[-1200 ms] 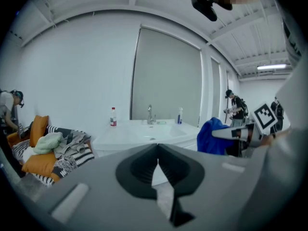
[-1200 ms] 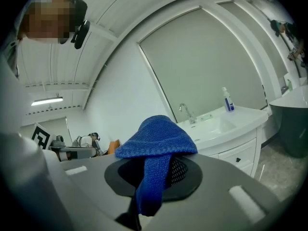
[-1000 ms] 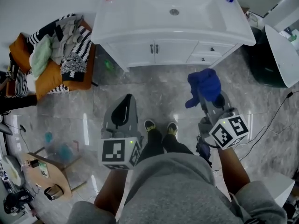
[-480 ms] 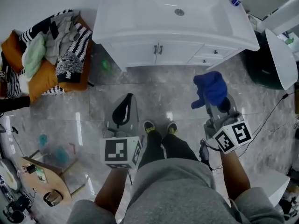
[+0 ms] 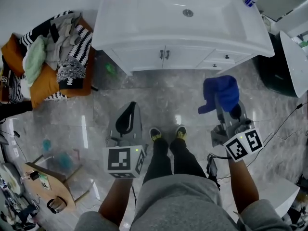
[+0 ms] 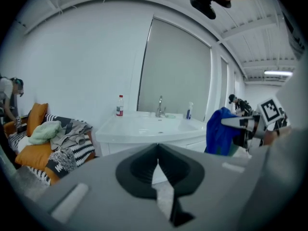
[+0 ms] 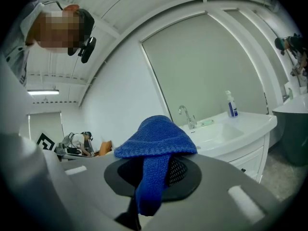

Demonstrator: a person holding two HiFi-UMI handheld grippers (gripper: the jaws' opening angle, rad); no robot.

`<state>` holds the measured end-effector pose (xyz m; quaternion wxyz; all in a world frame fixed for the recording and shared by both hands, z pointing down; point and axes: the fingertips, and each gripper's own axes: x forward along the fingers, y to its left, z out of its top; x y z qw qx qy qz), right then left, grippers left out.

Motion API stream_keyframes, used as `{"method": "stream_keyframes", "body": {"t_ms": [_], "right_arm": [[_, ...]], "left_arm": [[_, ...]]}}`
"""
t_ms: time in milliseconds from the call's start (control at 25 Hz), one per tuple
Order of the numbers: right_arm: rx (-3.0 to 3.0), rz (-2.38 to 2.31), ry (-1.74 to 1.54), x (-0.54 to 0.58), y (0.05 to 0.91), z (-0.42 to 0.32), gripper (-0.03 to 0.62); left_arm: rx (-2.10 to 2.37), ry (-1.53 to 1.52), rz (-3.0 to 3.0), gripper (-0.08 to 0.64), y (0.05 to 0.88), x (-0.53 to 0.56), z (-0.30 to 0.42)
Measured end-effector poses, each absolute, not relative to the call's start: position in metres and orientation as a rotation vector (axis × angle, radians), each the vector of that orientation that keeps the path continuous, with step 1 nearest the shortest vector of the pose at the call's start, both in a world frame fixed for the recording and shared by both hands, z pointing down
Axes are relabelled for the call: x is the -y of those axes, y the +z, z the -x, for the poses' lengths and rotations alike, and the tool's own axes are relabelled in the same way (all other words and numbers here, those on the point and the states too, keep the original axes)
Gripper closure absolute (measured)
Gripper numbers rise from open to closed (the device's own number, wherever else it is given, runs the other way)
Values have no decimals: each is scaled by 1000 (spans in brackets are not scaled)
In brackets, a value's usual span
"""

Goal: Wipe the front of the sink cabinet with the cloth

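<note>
In the right claw [image 7: 151,173], clamped tight, a blue knitted cloth [image 7: 155,137]: coarse ribbed weave, bunched in a soft dome over the jaw tips, one strip hanging down between them. Held in the air over glossy grey marbled floor [image 5: 159,97], well short of the white sink cabinet [image 5: 166,57] with its flat panelled doors and small dark handles. Left claw [image 6: 157,163] with black ribbed pads pressed together on nothing. On the cabinet's smooth white top, a bottle with a red label [image 6: 119,106] and a blue spray bottle [image 6: 190,110]; print too small to read. Black-and-white square markers on each claw's cube, no legible words. In the head view, right jaw tips hidden under the cloth.
</note>
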<state>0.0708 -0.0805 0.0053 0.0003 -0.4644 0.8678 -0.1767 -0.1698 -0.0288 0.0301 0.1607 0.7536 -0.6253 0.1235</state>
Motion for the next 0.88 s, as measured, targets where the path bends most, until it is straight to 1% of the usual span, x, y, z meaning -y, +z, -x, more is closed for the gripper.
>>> {"method": "stream_keyframes", "body": {"t_ms": [120, 240, 480, 600, 880], "right_arm": [[-2742, 1506, -588, 99, 25, -82, 532], [-2681, 1686, -675, 129, 53, -104, 529], [-2706, 1872, -587, 166, 101, -121, 526], [-2702, 1904, -614, 184, 132, -125, 526], [-2639, 1970, -596, 226, 210, -145, 526]], "left_arm": [[1777, 387, -2130, 551, 50, 41, 165], [1785, 399, -2123, 551, 65, 57, 160], [1786, 407, -2126, 551, 98, 87, 148], [1797, 406, -2124, 551, 120, 103, 147], [1825, 365, -2107, 551, 198, 130, 154]]}}
